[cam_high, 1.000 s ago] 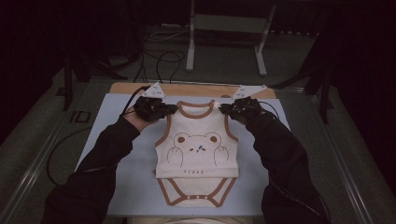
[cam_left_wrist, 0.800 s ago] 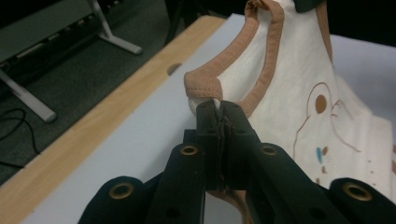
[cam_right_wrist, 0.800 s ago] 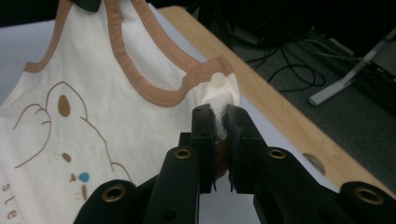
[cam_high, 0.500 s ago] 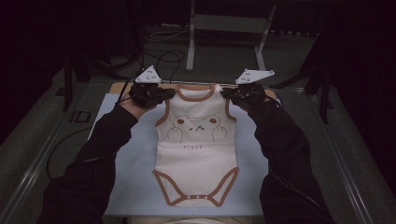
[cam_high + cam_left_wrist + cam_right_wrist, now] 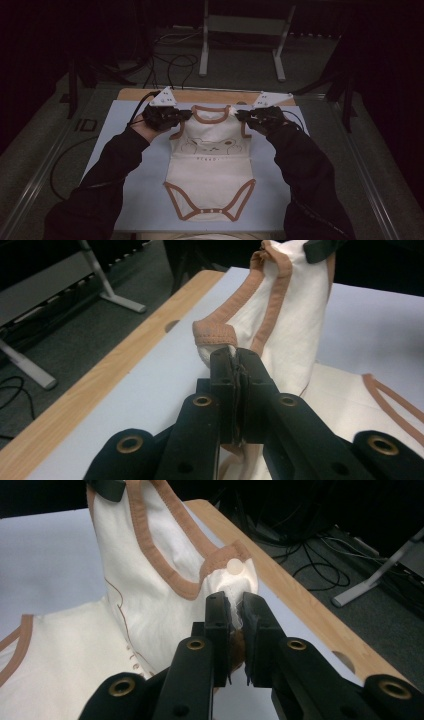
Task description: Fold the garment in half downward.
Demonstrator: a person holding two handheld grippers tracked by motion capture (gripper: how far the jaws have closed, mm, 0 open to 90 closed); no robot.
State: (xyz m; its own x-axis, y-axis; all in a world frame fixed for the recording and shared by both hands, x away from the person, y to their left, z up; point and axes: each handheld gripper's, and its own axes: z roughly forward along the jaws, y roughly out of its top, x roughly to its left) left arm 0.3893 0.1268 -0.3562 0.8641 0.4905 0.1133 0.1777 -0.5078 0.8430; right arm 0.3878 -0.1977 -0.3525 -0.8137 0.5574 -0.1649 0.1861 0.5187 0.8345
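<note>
Cream baby bodysuit (image 5: 210, 160) w/ tan trim lies on desk (image 5: 130, 150), shoulders lifted. Left claw (image 5: 184, 114) & right claw (image 5: 242, 116) each clamp a shoulder strap. Keep tension even, lower both together to avoid wrinkles.

Cream baby bodysuit (image 5: 210, 167), brown trim, bear print on chest, spread on pale blue table mat (image 5: 125, 165). Left gripper (image 5: 186, 114) clamped on its left shoulder, right gripper (image 5: 241, 115) on its right shoulder; top edge lifted between them. Crotch end lies flat near the person. Wooden table edge (image 5: 210, 95) beyond.
</note>
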